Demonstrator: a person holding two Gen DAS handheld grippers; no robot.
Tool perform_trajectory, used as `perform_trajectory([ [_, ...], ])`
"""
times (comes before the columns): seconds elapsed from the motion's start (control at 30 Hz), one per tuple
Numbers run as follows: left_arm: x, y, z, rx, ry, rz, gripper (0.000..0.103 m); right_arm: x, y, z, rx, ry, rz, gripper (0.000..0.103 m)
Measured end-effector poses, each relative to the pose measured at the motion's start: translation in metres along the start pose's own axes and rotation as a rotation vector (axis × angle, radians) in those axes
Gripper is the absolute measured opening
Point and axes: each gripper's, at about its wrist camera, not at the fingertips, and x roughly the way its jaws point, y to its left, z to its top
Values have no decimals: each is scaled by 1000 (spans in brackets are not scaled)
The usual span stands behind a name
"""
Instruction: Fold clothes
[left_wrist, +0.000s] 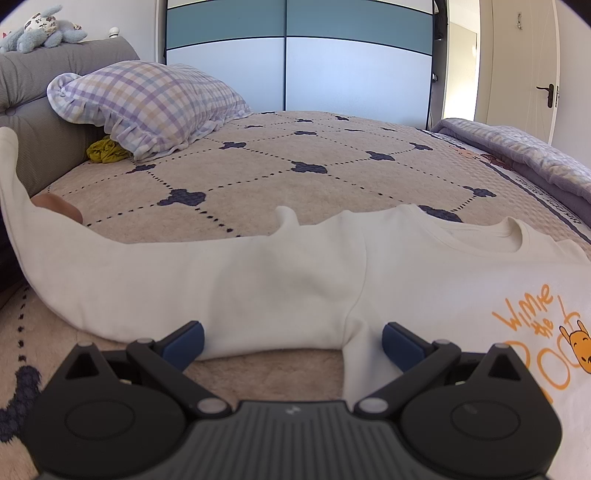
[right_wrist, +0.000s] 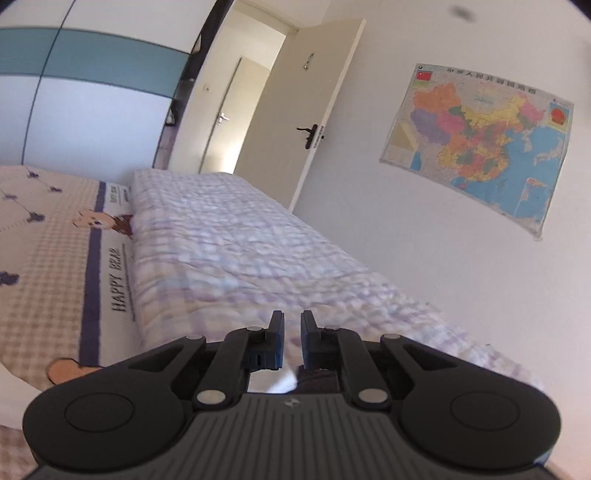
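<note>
I see the sweatshirt (left_wrist: 332, 266) spread flat on the bed (left_wrist: 295, 162), front up, its collar (left_wrist: 495, 236) toward the far side and one sleeve (left_wrist: 122, 273) stretched out to the left of the body. It looks to me like soft, fairly thick knit: light, limp, not fragile, likely to sag and drag on the fuzzy cover rather than slide. My left gripper (left_wrist: 291, 341) hangs just on the near side of the sweatshirt at the underarm, jaws wide apart, with the sleeve's lower edge and side seam between the blue pads (left_wrist: 184, 345) but not pinched. My right gripper (right_wrist: 293, 334) points away from the sweatshirt toward the quilt (right_wrist: 229, 236) lying past it; its jaws stand nearly together with a narrow gap, and a bit of white cloth shows low between the fingers, though I cannot tell whether it is actually pinched there. I judge the sleeve's cuff end or the shoulder seam the best hold, taking a full double layer so the fabric does not slip out.
</note>
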Motion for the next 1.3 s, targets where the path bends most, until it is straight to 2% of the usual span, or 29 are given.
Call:
perform_trajectory([
  [0.07,0,0,0,0,0,0,103,11,-7,-9,-39,69,-29,10],
  [0.1,0,0,0,0,0,0,103,15,-14,-14,-22,106,-2,11],
  [0.2,0,0,0,0,0,0,103,18,-25,-24,102,160,205,16],
  [0.27,0,0,0,0,0,0,103,9,-10,-25,134,171,327,46],
  [0.33,0,0,0,0,0,0,103,-1,23,-32,158,238,518,63],
  [0.37,0,0,0,0,0,0,103,-4,41,-38,164,282,578,66],
  [0.43,0,0,0,0,0,0,103,2,70,-50,226,330,644,65],
  [0.5,0,0,0,0,0,0,103,22,90,-65,398,394,671,65],
  [0.53,0,0,0,0,0,0,103,34,97,-74,478,446,649,64],
  [0.6,0,0,0,0,0,0,103,45,110,-87,553,503,606,60],
  [0.63,0,0,0,0,0,0,103,48,114,-93,579,506,596,51],
  [0.7,0,0,0,0,0,0,103,49,112,-104,629,476,595,31],
  [0.73,0,0,0,0,0,0,103,49,110,-108,642,467,592,12],
  [0.83,0,0,0,0,0,0,103,41,100,-116,614,452,567,8],
  [0.9,0,0,0,0,0,0,103,36,95,-117,547,428,521,11],
  [0.93,0,0,0,0,0,0,103,35,93,-117,523,436,519,20],
  [1.0,0,0,0,0,0,0,103,33,91,-116,479,501,567,29],
  [1.07,0,0,0,0,0,0,103,15,96,-100,322,503,613,40],
  [1.1,0,0,0,0,0,0,103,2,98,-90,252,470,641,40],
  [1.2,0,0,0,0,0,0,103,-36,107,-52,141,260,764,42],
  [1.23,0,0,0,0,0,0,103,-43,115,-40,112,196,803,46],
  [1.3,0,0,0,0,0,0,103,-36,149,-23,27,121,869,55],
])
